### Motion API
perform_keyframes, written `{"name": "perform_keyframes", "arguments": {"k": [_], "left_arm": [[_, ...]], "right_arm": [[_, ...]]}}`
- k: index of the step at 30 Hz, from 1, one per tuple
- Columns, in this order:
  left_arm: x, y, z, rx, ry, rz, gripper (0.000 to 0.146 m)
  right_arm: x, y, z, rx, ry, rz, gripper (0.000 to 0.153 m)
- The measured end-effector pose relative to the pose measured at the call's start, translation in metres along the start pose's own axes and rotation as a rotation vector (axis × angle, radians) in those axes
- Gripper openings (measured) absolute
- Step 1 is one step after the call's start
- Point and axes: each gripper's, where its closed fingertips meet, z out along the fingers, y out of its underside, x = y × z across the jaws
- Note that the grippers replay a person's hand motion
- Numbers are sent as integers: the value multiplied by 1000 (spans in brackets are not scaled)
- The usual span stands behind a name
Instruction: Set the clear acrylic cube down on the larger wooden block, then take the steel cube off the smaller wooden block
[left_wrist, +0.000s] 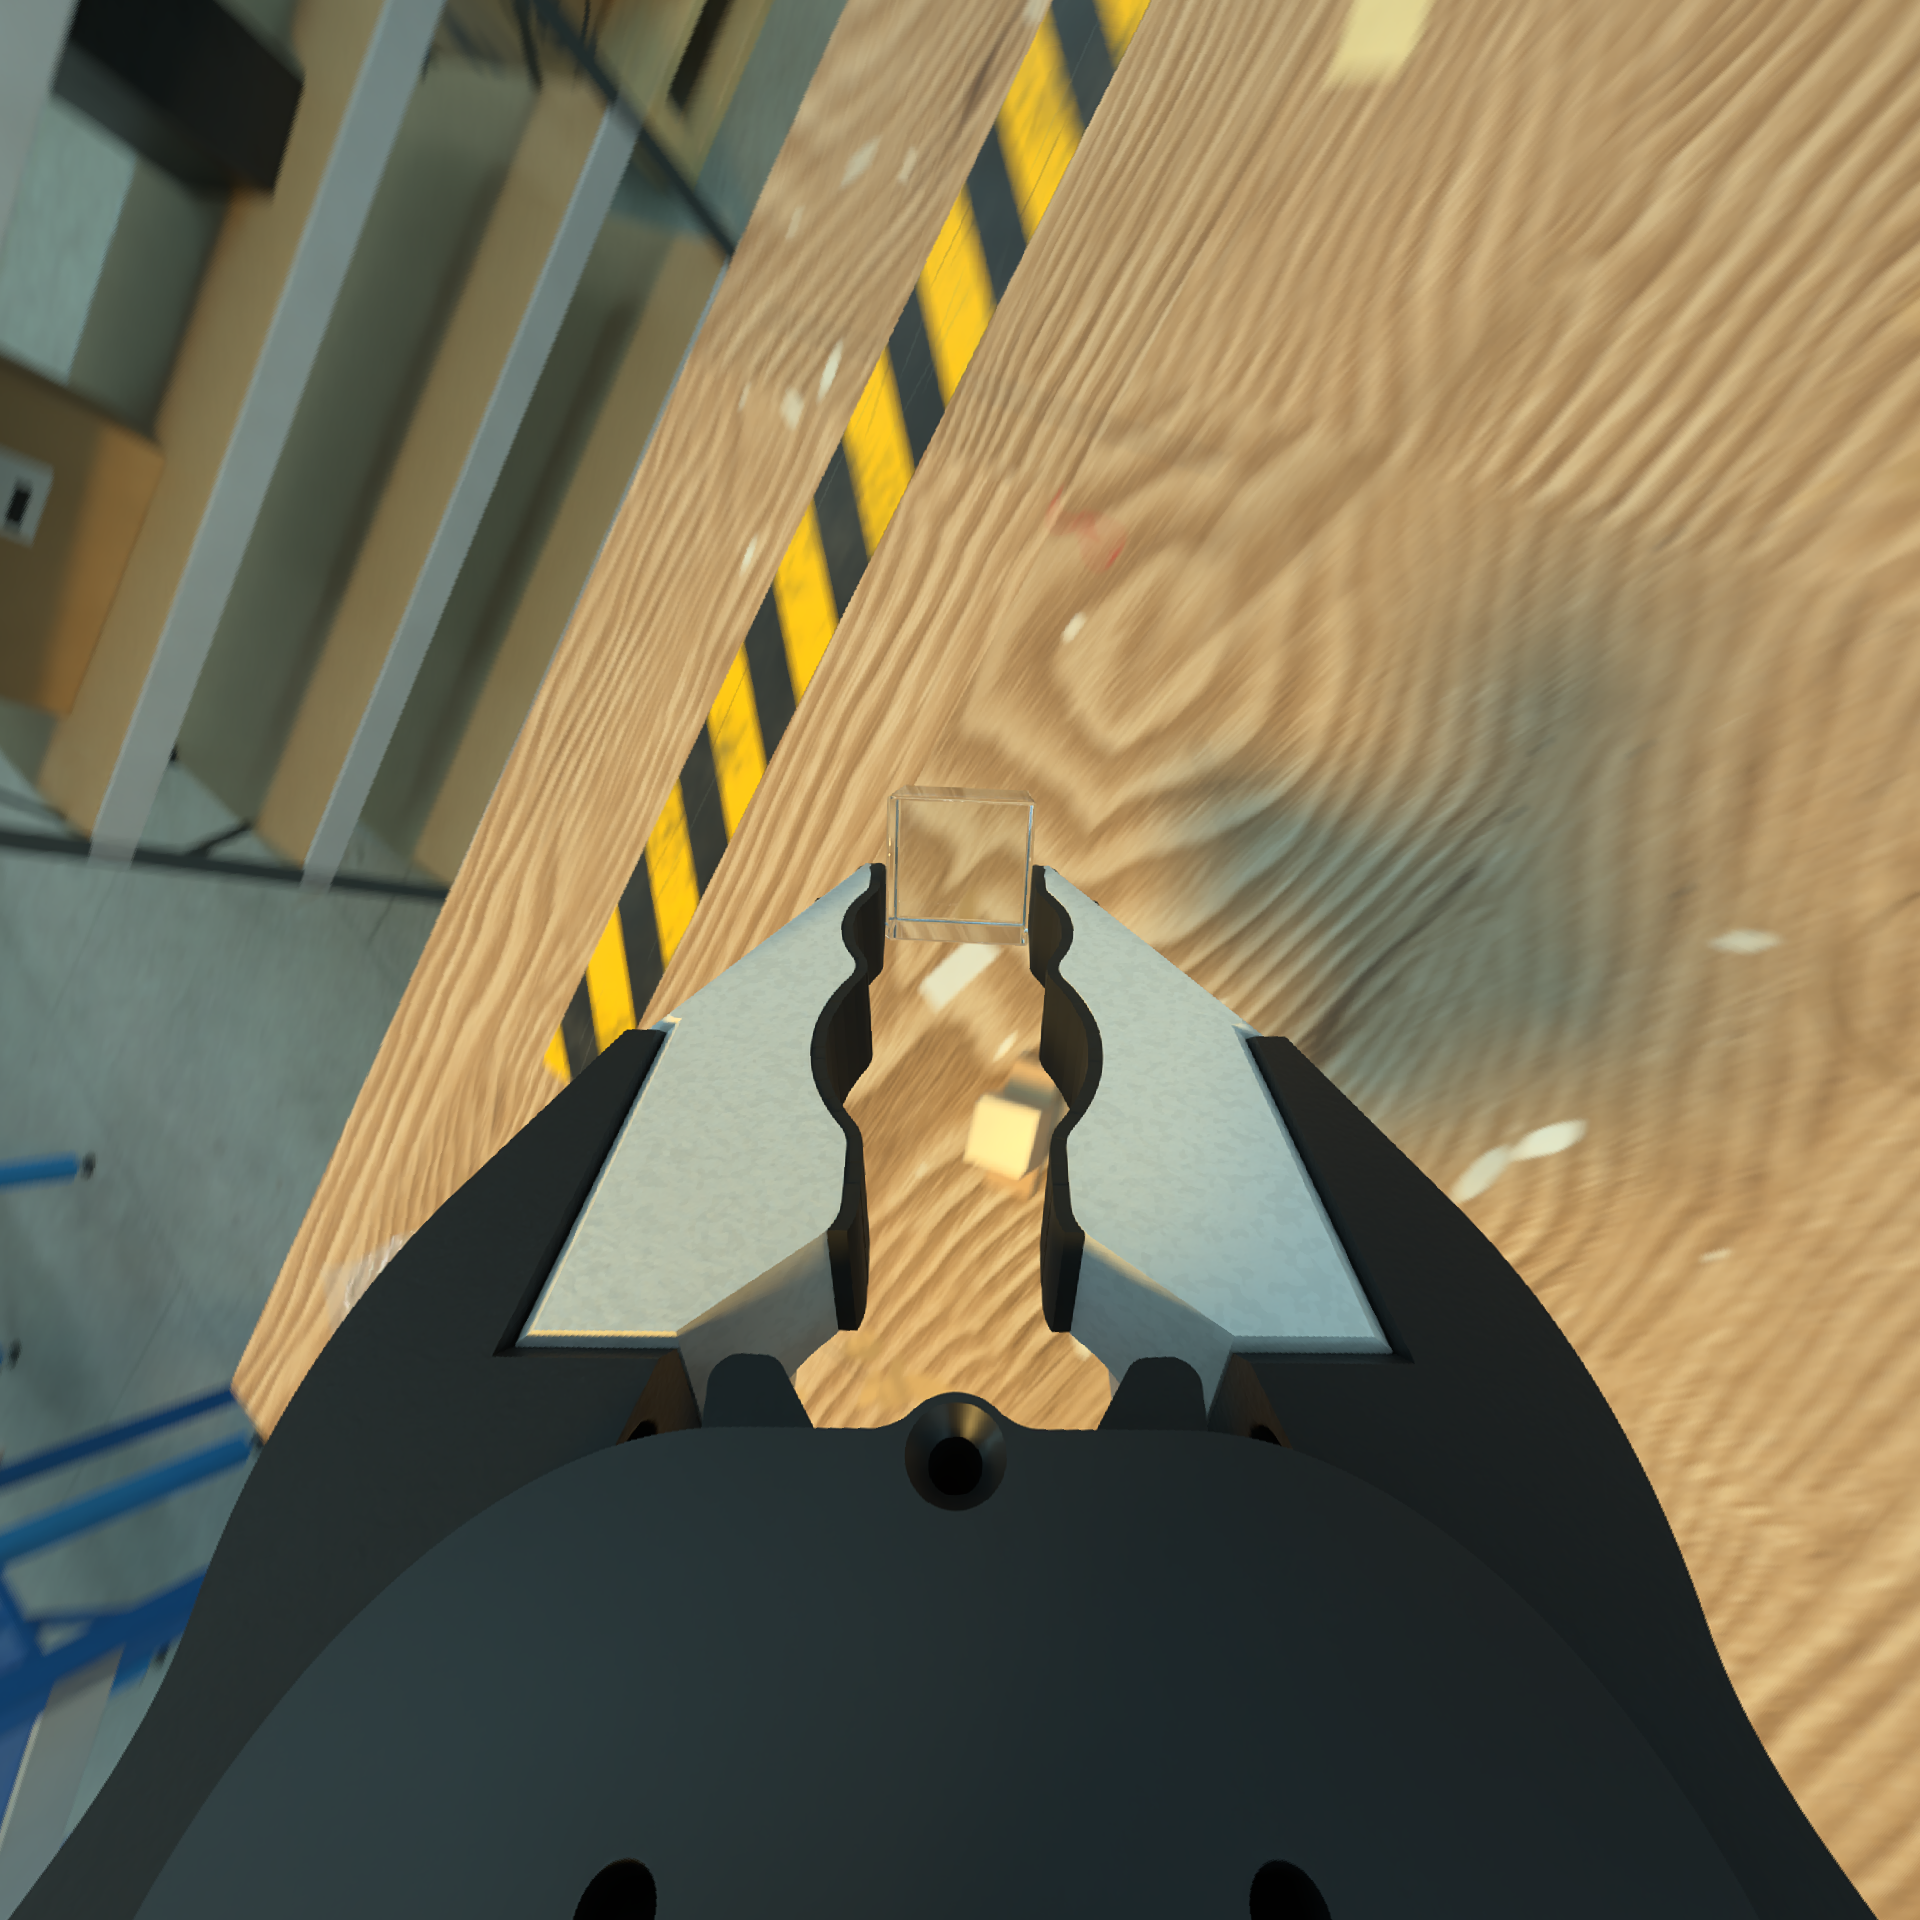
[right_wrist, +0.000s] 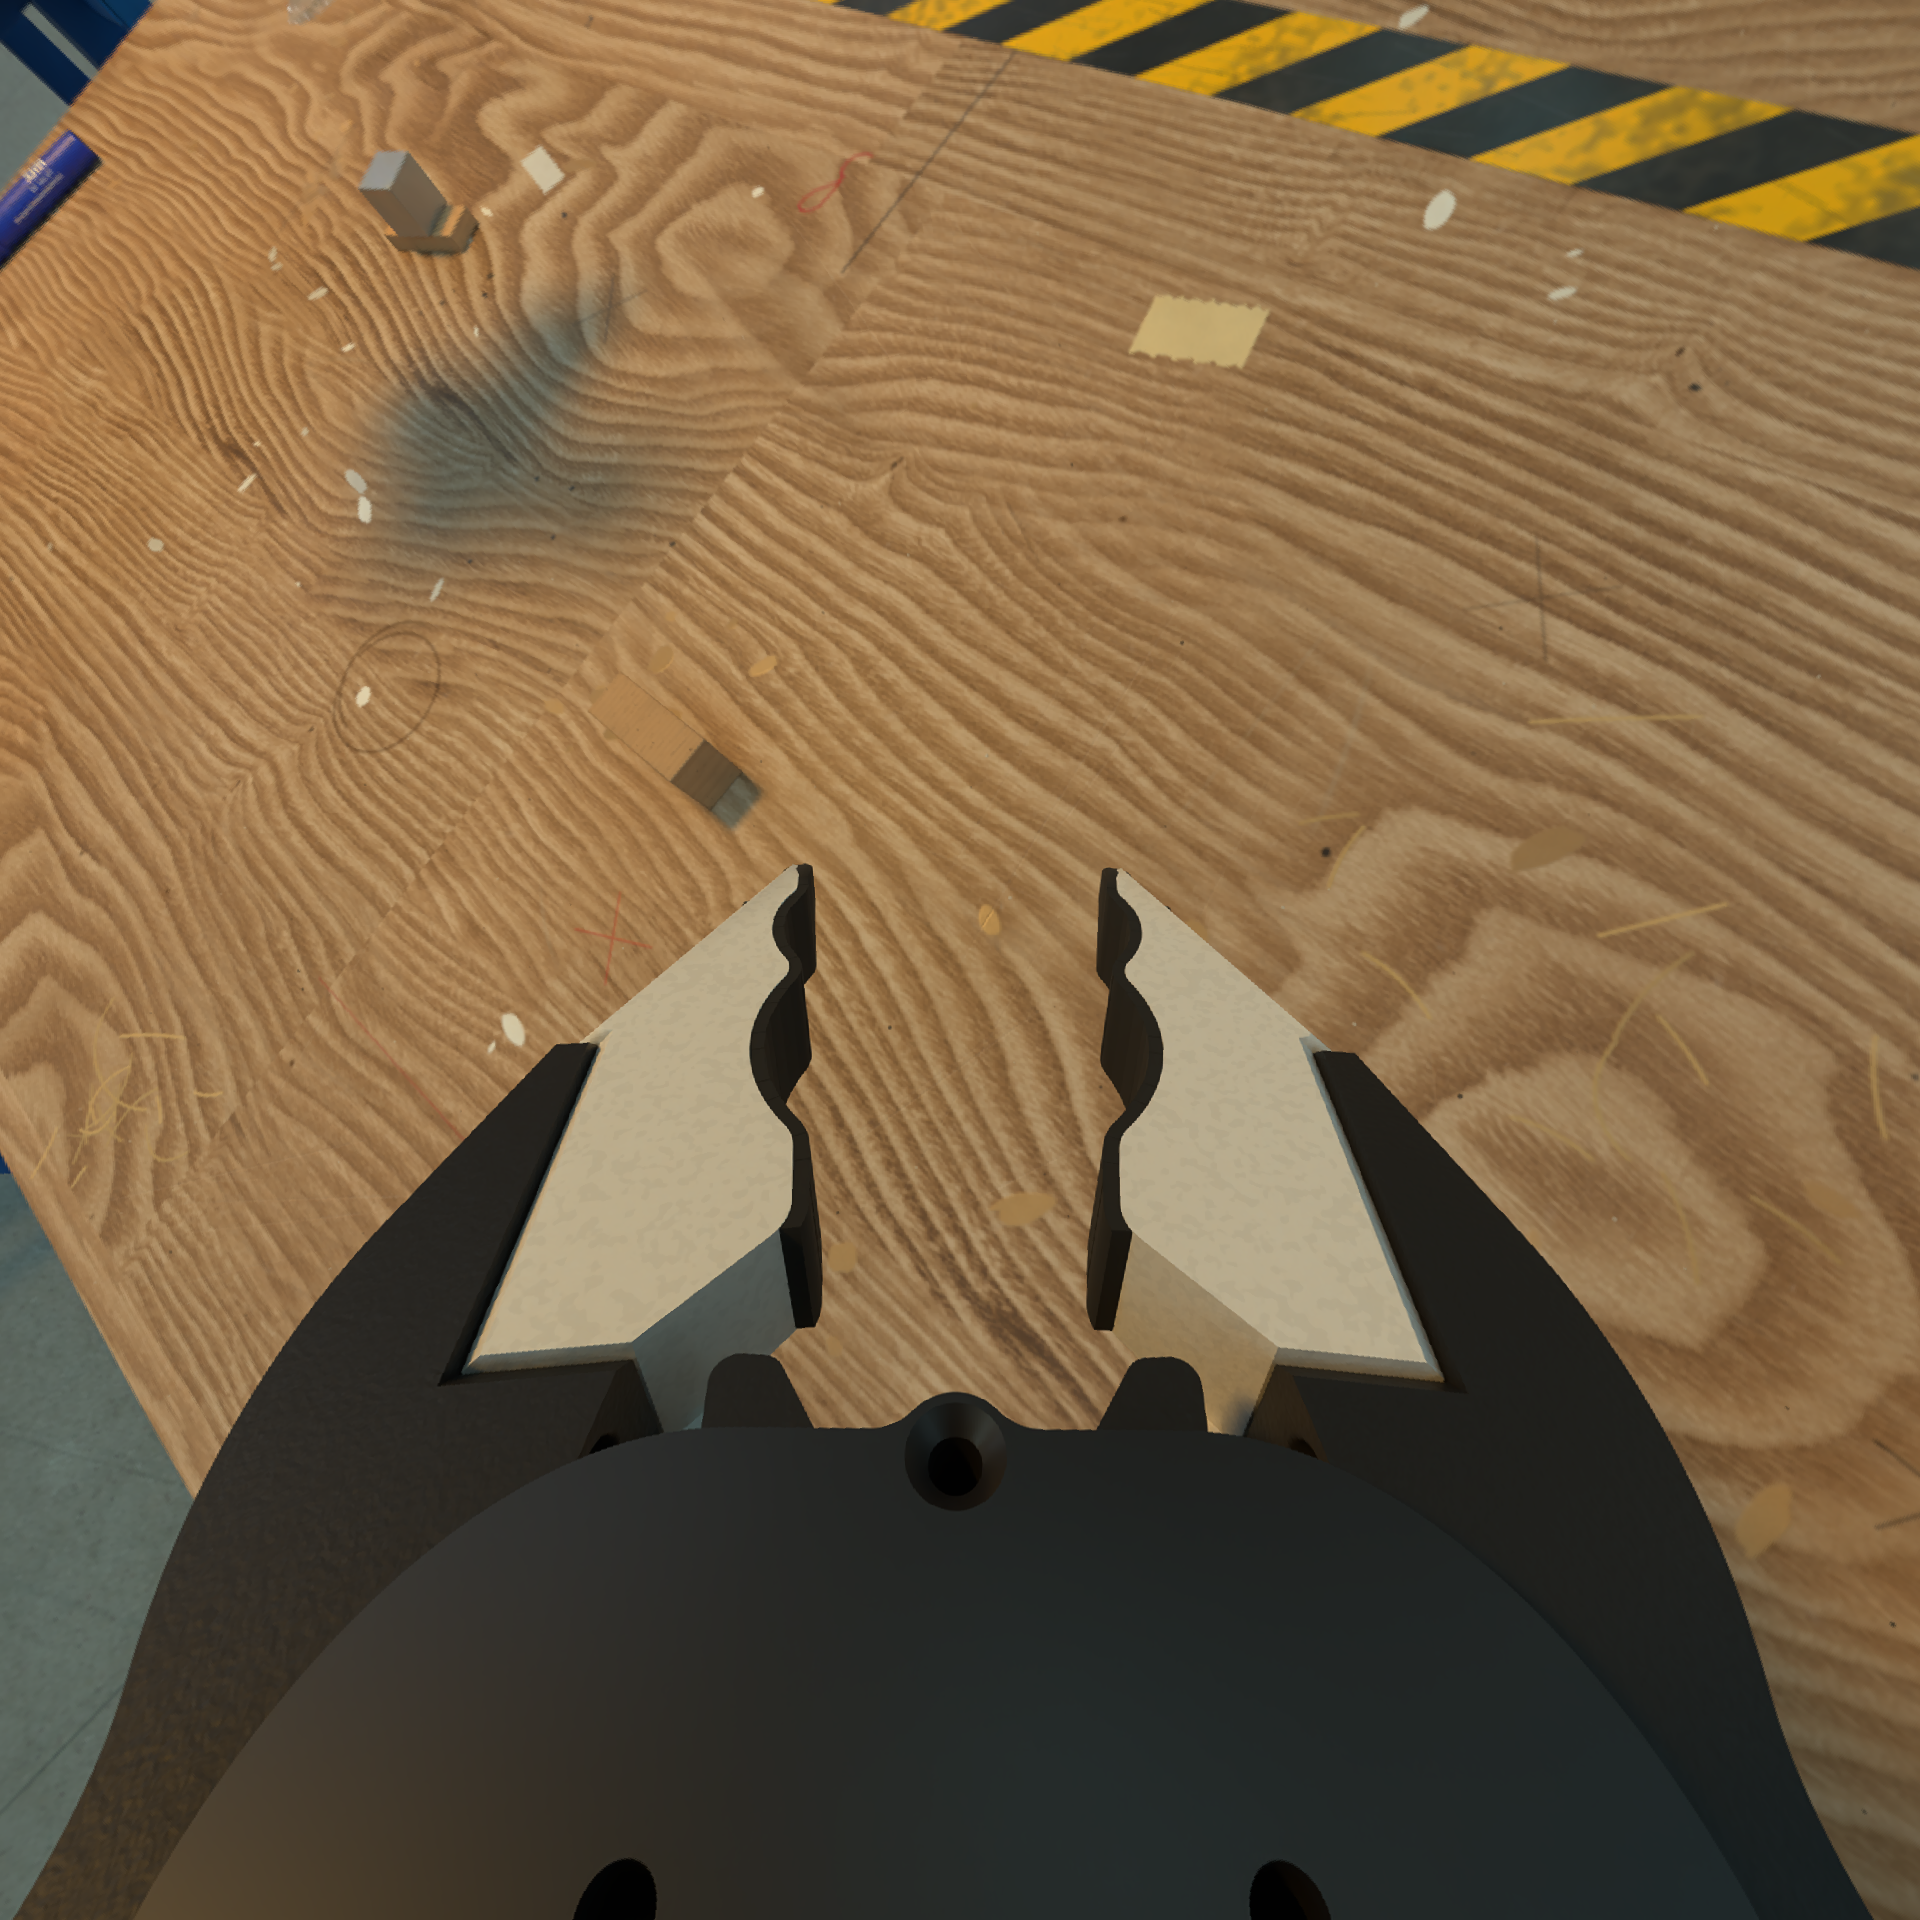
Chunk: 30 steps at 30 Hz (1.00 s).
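Note:
My left gripper (left_wrist: 958, 896) is shut on the clear acrylic cube (left_wrist: 961, 857), pinched at the fingertips high above the wooden table (left_wrist: 1351, 416). A small pale block (left_wrist: 1003, 1138) shows blurred far below, between the fingers. My right gripper (right_wrist: 956, 883) is open and empty over the table. In the right wrist view the steel cube (right_wrist: 400, 187) stands on the smaller wooden block (right_wrist: 442, 237) at the far left. The larger wooden block (right_wrist: 649, 727) stands closer, just ahead-left of the right fingertips, with a grey patch at its near end.
A yellow-and-black hazard stripe (right_wrist: 1455, 94) runs along the table's far side. A tan paper patch (right_wrist: 1197, 330) and pale scraps lie flat on the wood. A soft dark shadow (right_wrist: 468, 426) falls between the two blocks. The table's left edge (right_wrist: 62, 1195) drops to a grey floor.

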Motion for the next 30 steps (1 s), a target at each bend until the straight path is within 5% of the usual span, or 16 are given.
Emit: {"name": "perform_keyframes", "arguments": {"k": [6, 12, 30], "left_arm": [[154, -113, 2, 123, 232, 174, 27], [277, -123, 74, 5, 412, 287, 27], [317, -110, 115, -154, 486, 360, 27]], "right_arm": [[-8, -3, -2, 3, -6, -31, 55], [-14, -5, -6, 20, -24, -48, 54], [-20, -6, -8, 25, -50, -69, 54]]}}
